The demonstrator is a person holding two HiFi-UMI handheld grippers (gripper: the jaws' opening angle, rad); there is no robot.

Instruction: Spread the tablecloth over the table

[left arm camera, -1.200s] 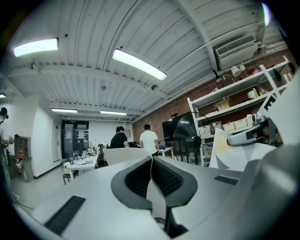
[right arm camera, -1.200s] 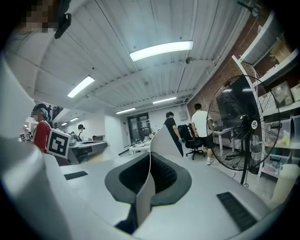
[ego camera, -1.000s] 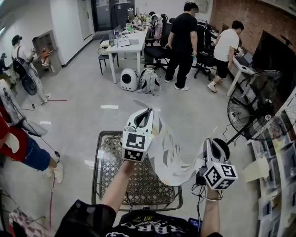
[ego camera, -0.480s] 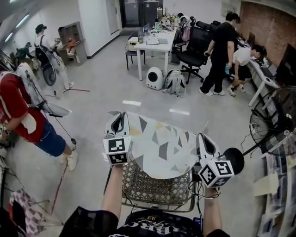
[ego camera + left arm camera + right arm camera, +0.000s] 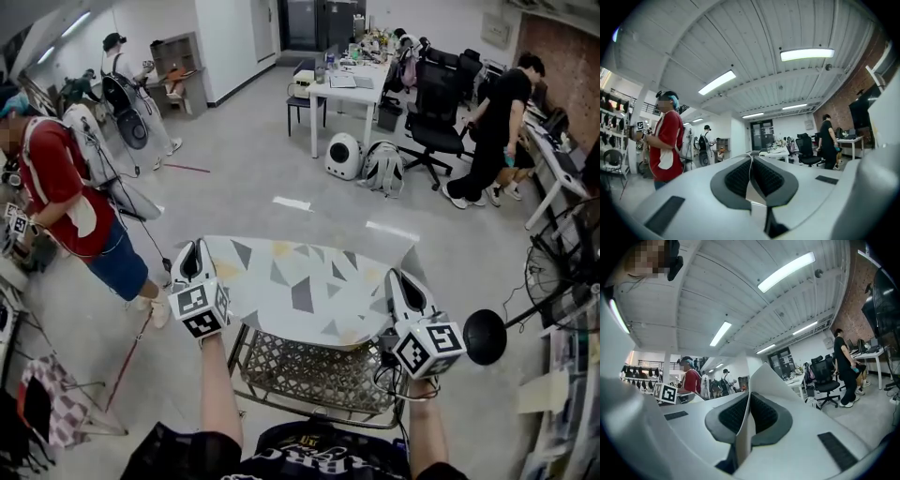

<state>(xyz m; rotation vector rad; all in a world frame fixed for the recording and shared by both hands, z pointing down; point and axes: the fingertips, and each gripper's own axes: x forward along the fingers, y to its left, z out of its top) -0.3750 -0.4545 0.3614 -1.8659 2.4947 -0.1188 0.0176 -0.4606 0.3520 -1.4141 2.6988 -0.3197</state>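
Observation:
The tablecloth [image 5: 300,291], white with grey and yellow triangles, hangs stretched flat between my two grippers, above a small metal-framed table [image 5: 309,375] with a lattice top. My left gripper [image 5: 193,251] is shut on the cloth's left edge. My right gripper [image 5: 397,279] is shut on its right edge. In the left gripper view, a thin white cloth edge [image 5: 751,165] shows between the closed pads of the left gripper [image 5: 751,157]. In the right gripper view, a cloth corner [image 5: 764,380] sticks up out of the closed pads of the right gripper [image 5: 749,397]. Both grippers point level, away from me.
A person in a red shirt [image 5: 61,187] stands close on the left. A standing fan [image 5: 572,272] and a black round object [image 5: 485,336] are at the right. Farther off are a white desk [image 5: 352,89], an office chair [image 5: 436,103], bags [image 5: 382,169] and more people.
The grippers have drawn apart, the left one swinging far left. The cloth went from a crumpled hanging fold to a flat sheet over the table. My view has turned.

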